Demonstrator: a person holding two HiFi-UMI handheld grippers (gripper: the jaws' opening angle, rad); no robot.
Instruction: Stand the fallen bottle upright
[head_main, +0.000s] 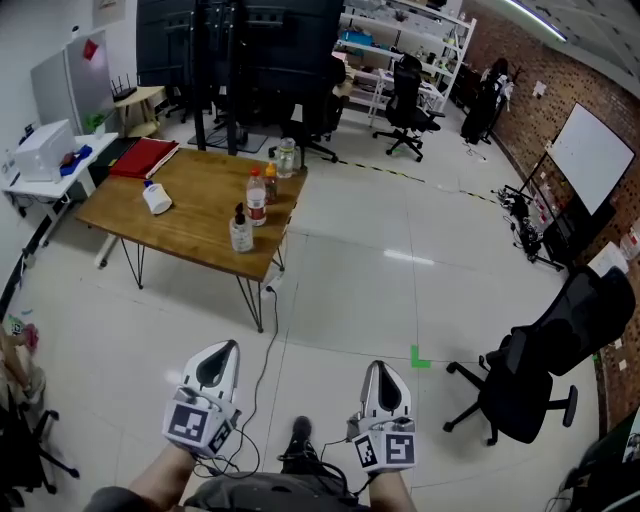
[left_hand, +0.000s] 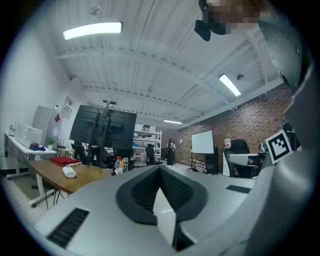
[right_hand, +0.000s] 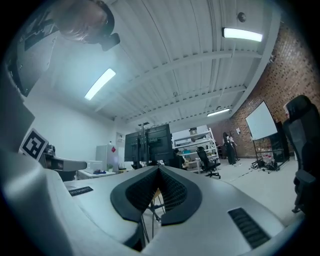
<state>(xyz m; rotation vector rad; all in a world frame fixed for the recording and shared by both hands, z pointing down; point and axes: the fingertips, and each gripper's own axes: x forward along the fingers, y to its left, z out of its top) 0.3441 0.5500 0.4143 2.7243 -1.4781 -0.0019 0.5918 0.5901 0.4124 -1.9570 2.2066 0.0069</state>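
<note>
The fallen bottle (head_main: 157, 198), white, lay on its side near the left end of a wooden table (head_main: 200, 178), apart from everything else on it. Toward the table's right edge stood a red-capped bottle (head_main: 257, 195), a pump bottle (head_main: 241, 231) just in front of it, and a clear jar (head_main: 286, 158) at the far corner. A red folder (head_main: 143, 158) lay at the far left corner.

The table stood on a pale tiled floor (head_main: 380, 260), with a black office chair (head_main: 535, 370) to our right and a whiteboard (head_main: 590, 158) against a brick wall (head_main: 560, 80).

We held both tools low and close to our body, well short of the table and pointing roughly level. The left gripper (head_main: 222, 352) had its jaws pressed together with nothing between them, and so did the right gripper (head_main: 384, 372).
</note>
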